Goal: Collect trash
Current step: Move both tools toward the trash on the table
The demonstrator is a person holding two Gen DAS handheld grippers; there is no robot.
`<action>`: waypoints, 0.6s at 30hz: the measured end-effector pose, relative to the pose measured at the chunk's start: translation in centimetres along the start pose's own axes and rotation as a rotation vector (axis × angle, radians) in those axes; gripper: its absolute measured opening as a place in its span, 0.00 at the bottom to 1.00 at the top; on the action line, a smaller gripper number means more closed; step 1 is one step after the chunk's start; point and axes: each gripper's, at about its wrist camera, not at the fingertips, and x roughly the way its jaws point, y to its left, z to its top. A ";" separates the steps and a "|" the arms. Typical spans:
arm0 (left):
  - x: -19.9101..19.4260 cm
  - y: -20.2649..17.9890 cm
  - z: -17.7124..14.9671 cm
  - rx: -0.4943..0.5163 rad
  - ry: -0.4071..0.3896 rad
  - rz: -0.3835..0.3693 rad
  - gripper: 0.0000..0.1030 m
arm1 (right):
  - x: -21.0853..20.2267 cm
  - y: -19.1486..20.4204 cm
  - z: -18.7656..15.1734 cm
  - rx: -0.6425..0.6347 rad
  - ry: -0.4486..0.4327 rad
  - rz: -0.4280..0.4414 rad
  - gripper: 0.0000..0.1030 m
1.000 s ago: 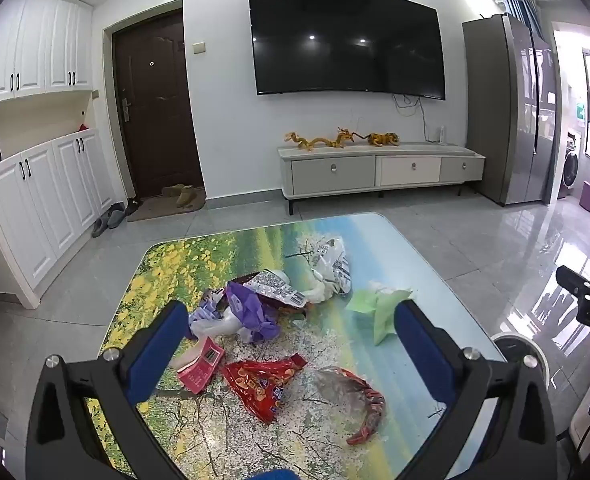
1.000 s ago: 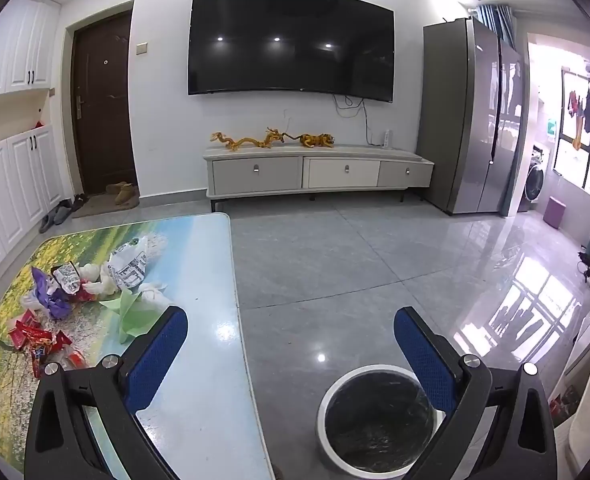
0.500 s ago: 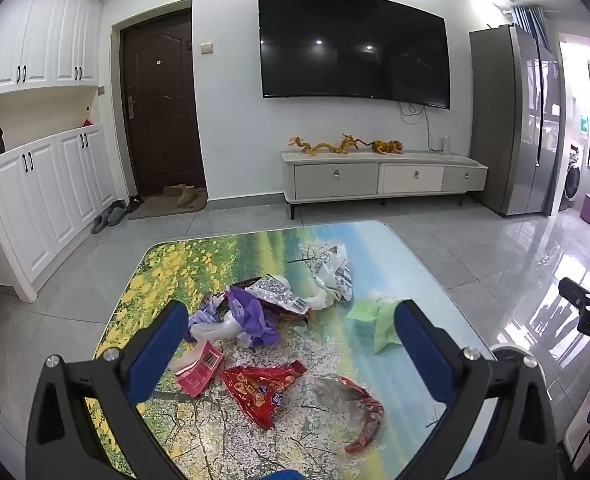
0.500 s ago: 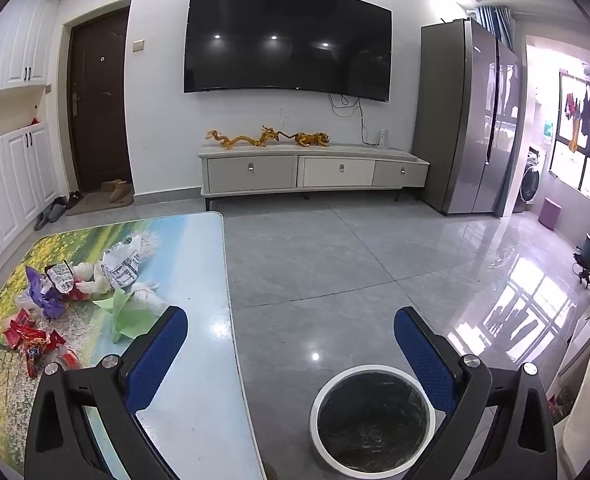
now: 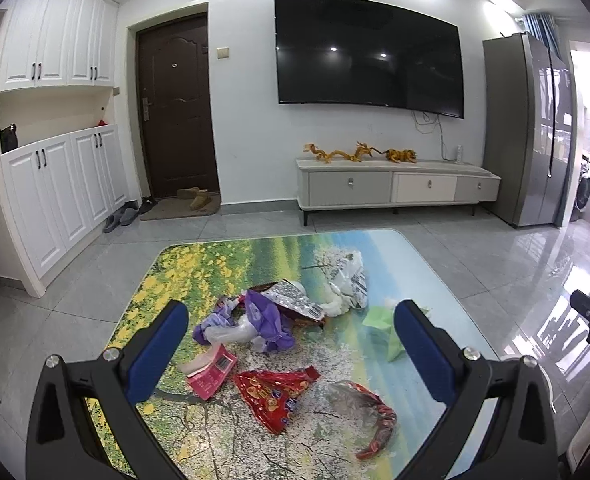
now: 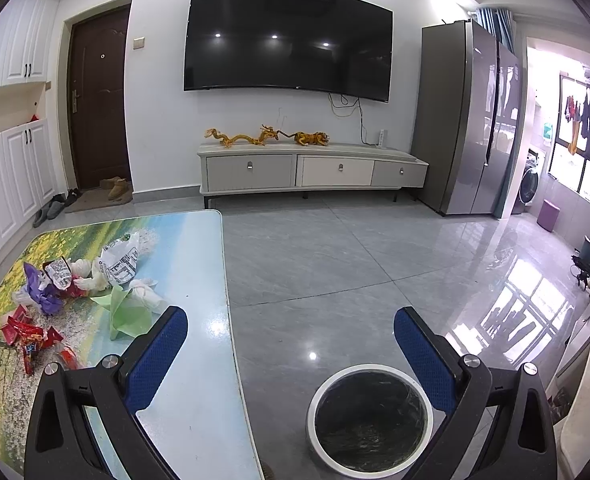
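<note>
Left gripper (image 5: 291,344) is wide open and empty over the trash (image 5: 279,340) heaped mid-table (image 5: 423,280). Right gripper (image 6: 291,344) is also wide open and empty, above the bin (image 6: 369,420). Wrappers look light, crinkly and slippery, so pinching a bunched fold of the red wrapper (image 5: 275,394) seems best.

Both tongs, left (image 5: 291,336) and right (image 6: 291,336), look alike: black angular arms, silver screws at the joints, and blue textured pads (image 5: 157,346) lining the fingers
</note>
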 end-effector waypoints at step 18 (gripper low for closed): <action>-0.6 2.5 2.0 -0.044 -0.002 0.013 1.00 | -0.8 -2.0 -0.3 0.059 -0.055 0.012 1.00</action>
